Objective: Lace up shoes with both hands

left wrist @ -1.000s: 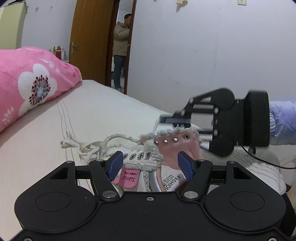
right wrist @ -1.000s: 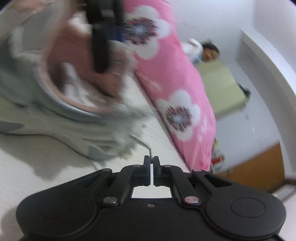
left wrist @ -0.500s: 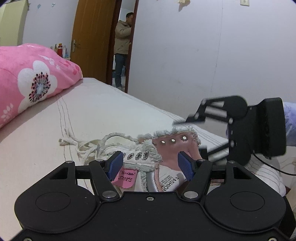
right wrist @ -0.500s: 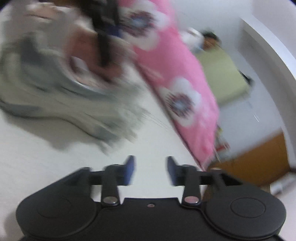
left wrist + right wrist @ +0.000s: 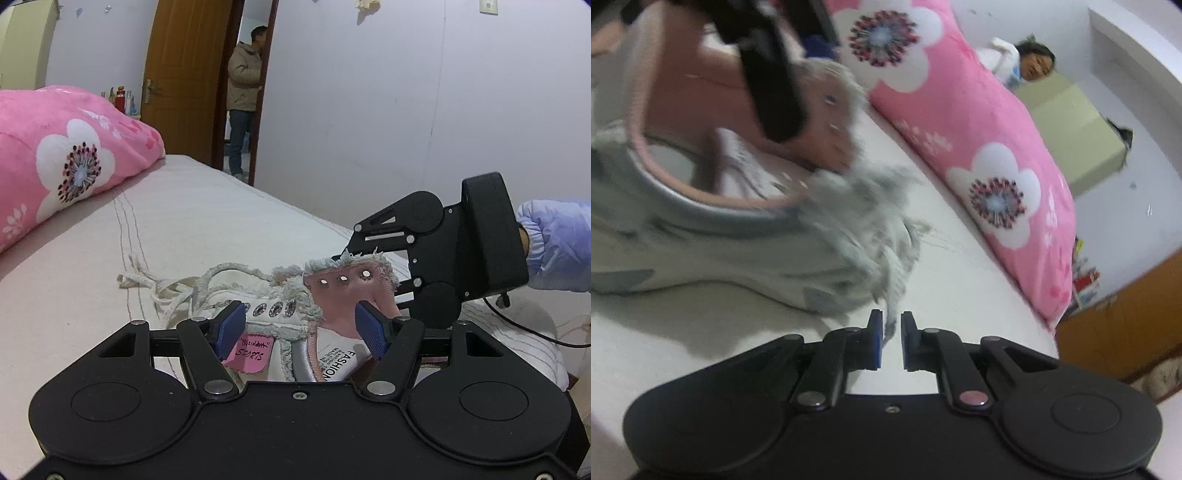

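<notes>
A white and pink sneaker (image 5: pixel 295 314) with frayed grey edging lies on the bed, its pink tongue (image 5: pixel 347 288) standing up. A loose cream lace (image 5: pixel 147 284) trails from its toe end. My left gripper (image 5: pixel 301 328) is open over the shoe's mouth, one finger on each side. My right gripper (image 5: pixel 436 266) shows at the right in the left wrist view, behind the tongue. In the right wrist view the shoe (image 5: pixel 720 206) is blurred, and my right gripper (image 5: pixel 891 339) is nearly shut, with a frayed lace end (image 5: pixel 892 314) between its pads.
A pink flowered quilt (image 5: pixel 62 158) lies along the left of the bed (image 5: pixel 221 221); it also shows in the right wrist view (image 5: pixel 979 147). A man stands in the doorway (image 5: pixel 243 96) beyond an orange door. A child (image 5: pixel 1030 62) sits behind the quilt.
My right gripper opened half a second ago, moved back toward the shoe and has narrowed around the frayed lace end. My left gripper stayed open over the shoe.
</notes>
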Demonstrator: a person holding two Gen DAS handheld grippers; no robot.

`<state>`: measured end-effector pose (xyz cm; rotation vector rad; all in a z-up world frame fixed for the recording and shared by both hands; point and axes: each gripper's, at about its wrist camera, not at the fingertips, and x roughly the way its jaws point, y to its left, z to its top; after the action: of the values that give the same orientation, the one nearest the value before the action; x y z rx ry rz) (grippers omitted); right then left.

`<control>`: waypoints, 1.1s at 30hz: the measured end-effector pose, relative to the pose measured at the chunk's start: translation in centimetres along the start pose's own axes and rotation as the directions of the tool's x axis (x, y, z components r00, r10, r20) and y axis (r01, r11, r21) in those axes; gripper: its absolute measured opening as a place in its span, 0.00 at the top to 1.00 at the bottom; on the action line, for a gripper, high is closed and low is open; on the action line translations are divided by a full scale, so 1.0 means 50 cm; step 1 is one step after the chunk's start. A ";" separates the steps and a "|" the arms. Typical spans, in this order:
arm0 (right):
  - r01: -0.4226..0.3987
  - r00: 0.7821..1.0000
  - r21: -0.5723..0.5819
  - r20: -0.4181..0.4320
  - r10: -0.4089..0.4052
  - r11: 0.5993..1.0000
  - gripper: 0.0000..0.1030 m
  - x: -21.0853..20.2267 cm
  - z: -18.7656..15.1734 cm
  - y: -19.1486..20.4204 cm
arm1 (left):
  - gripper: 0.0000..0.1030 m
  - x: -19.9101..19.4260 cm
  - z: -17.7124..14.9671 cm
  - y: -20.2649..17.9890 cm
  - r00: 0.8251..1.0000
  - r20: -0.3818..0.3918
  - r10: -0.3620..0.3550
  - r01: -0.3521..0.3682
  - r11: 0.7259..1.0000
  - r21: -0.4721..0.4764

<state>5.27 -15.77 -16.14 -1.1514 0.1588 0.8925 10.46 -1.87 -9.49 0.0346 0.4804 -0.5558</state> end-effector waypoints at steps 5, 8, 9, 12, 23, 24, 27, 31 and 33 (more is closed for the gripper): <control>0.008 0.999 -0.031 0.043 -0.007 0.999 0.66 0.000 0.010 0.026 | 0.36 0.008 0.000 -0.001 1.000 -0.004 0.001 -0.001 1.000 -0.007; 0.007 0.999 0.050 0.036 -0.008 0.999 0.97 0.010 0.005 0.025 | 0.35 0.009 -0.002 0.000 1.000 -0.002 0.003 -0.003 1.000 -0.006; 0.005 0.999 0.064 0.036 -0.007 0.998 0.97 0.013 0.007 0.021 | 0.35 0.008 -0.002 0.000 1.000 -0.001 0.003 -0.003 1.000 -0.007; 0.064 0.996 0.141 0.051 -0.072 0.988 0.98 0.015 0.009 0.011 | 0.35 0.008 -0.004 -0.001 1.000 0.006 0.010 -0.010 1.000 -0.009; 0.203 0.953 0.494 0.100 -0.287 0.846 0.98 0.023 0.034 -0.030 | 0.73 0.034 0.012 -0.036 0.971 -0.078 0.225 -0.222 0.974 0.044; 0.197 0.954 0.506 0.098 -0.284 0.840 0.98 0.034 0.033 -0.041 | 0.76 0.035 0.014 -0.038 0.969 -0.085 0.233 -0.229 0.972 0.050; 0.188 0.952 0.556 0.100 -0.289 0.810 0.98 0.043 0.031 -0.057 | 0.80 0.037 0.016 -0.040 0.961 -0.104 0.256 -0.252 0.967 0.044; 0.169 0.944 0.672 0.101 -0.315 0.721 0.98 0.021 0.023 -0.059 | 0.82 0.032 0.016 -0.042 0.955 -0.117 0.272 -0.267 0.962 0.054; 0.168 0.935 0.730 0.095 -0.342 0.663 0.98 0.012 0.009 -0.067 | 0.83 0.026 0.015 -0.042 0.953 -0.122 0.278 -0.272 0.960 0.058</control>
<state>7.81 -15.46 -13.84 -0.3123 0.1320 0.6017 10.68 -4.40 -9.18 0.1751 0.5796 -0.2899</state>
